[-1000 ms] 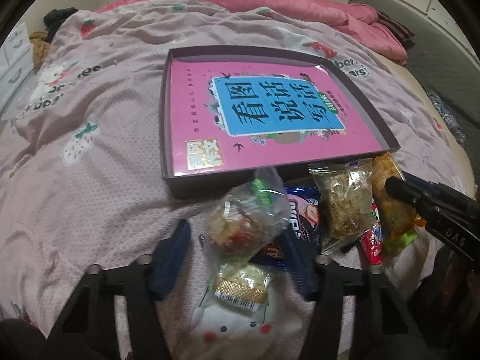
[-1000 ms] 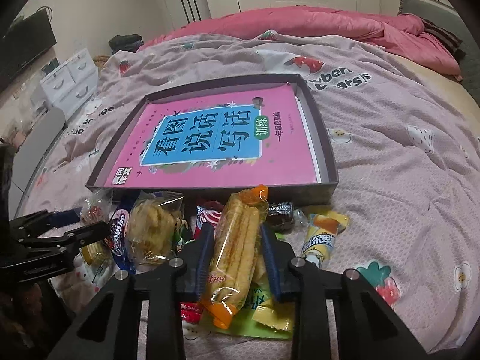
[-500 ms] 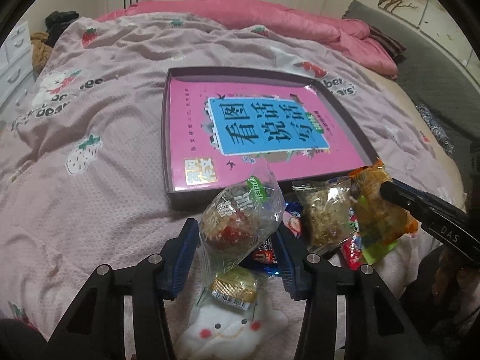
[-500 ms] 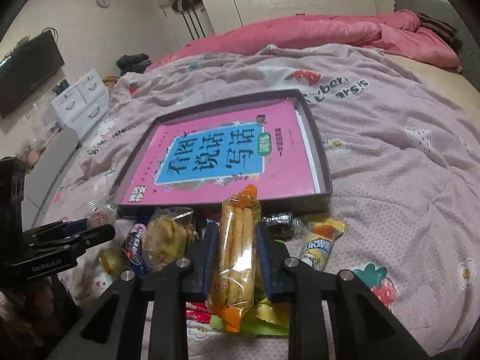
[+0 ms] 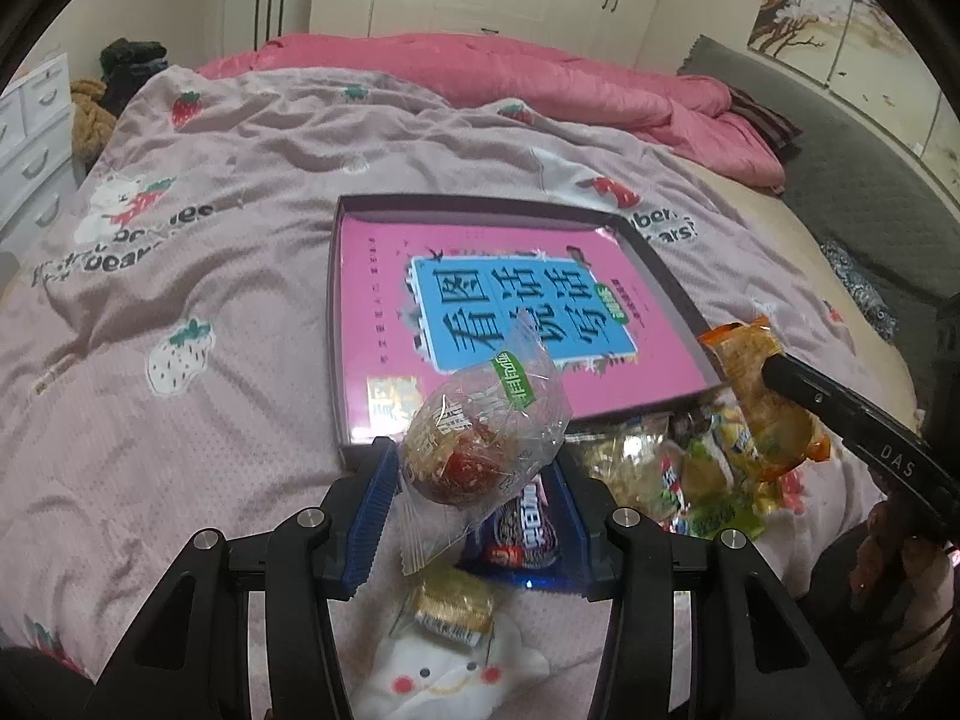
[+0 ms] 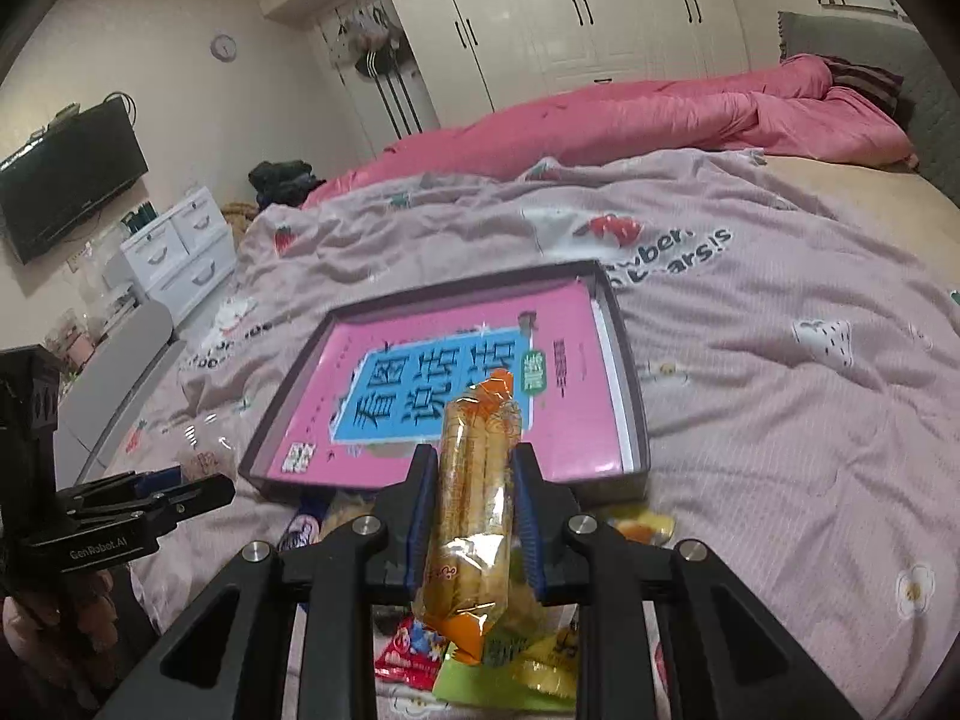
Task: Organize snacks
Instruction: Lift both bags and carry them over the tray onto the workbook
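two grippers (image 5: 474, 474) (image 6: 471, 480) each clamp one snack (image 5: 480, 438) (image 6: 474, 516).

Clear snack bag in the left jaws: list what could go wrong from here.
1. The clear snack bag is thin crinkly film around a round snack; the left gripper may be pinching mostly wrapper, so it could slip out.
2. Its loose tail hangs toward the blue packet and might drag it.
3. The tray already holds a pink book, so a dropped bag may slide.

We are in a home bedroom: a wide bed under a mauve strawberry-print cover (image 6: 780, 420), a rumpled pink quilt (image 6: 660, 120) at its far end, tall white wardrobes (image 6: 570, 18) behind it, white plastic drawers (image 6: 180, 252) and a wall-mounted black television (image 6: 66, 180) beside it.
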`<move>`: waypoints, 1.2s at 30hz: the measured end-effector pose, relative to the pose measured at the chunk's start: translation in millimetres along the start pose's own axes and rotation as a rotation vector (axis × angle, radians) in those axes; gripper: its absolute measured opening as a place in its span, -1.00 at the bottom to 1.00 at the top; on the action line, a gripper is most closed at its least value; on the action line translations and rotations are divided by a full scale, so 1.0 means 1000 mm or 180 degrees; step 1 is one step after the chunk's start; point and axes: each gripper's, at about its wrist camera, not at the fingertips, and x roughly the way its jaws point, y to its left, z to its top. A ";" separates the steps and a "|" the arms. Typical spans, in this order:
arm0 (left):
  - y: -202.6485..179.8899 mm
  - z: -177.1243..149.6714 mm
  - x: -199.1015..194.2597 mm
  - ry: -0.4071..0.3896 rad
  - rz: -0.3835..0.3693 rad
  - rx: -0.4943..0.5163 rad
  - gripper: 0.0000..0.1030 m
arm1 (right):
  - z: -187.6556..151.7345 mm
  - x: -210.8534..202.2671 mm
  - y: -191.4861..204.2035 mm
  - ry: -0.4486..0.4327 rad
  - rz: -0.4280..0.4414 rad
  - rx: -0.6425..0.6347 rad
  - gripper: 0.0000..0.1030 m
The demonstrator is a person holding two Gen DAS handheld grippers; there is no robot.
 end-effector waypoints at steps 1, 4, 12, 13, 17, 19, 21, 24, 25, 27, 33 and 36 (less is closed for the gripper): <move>0.001 0.002 0.000 -0.0021 0.0006 -0.0011 -0.01 | 0.002 0.000 -0.001 -0.0016 0.0003 0.0005 -0.50; 0.002 0.008 0.001 -0.0048 0.0026 -0.0028 -0.01 | 0.008 0.001 -0.005 -0.0078 -0.0003 0.0015 -0.50; 0.010 0.025 0.013 -0.0105 0.0109 -0.0117 -0.01 | 0.022 0.008 -0.015 -0.0180 -0.0020 0.0052 -0.50; 0.011 0.027 0.015 -0.0107 0.0113 -0.0132 -0.01 | 0.024 0.009 -0.015 -0.0194 -0.0024 0.0053 -0.50; 0.017 0.036 0.025 -0.0109 0.0178 -0.0177 -0.01 | 0.032 0.016 -0.019 -0.0222 -0.0058 0.0044 -0.50; 0.019 0.040 0.031 -0.0108 0.0204 -0.0182 -0.01 | 0.035 0.022 -0.022 -0.0223 -0.0083 0.0046 -0.50; 0.019 0.042 0.036 -0.0107 0.0221 -0.0178 -0.01 | 0.038 0.027 -0.025 -0.0217 -0.0112 0.0053 -0.50; 0.021 0.045 0.047 -0.0069 0.0247 -0.0177 -0.01 | 0.042 0.037 -0.030 -0.0200 -0.0158 0.0059 -0.50; 0.021 0.045 0.049 -0.0058 0.0243 -0.0179 -0.01 | 0.043 0.041 -0.032 -0.0190 -0.0175 0.0064 -0.50; 0.020 0.046 0.054 -0.0039 0.0252 -0.0171 -0.01 | 0.044 0.047 -0.036 -0.0155 -0.0197 0.0075 -0.50; 0.020 0.047 0.068 0.0025 0.0253 -0.0145 -0.01 | 0.043 0.063 -0.044 -0.0038 -0.0229 0.0113 -0.50; 0.019 0.047 0.074 0.0051 0.0253 -0.0131 -0.01 | 0.040 0.072 -0.047 0.0068 -0.0235 0.0116 -0.50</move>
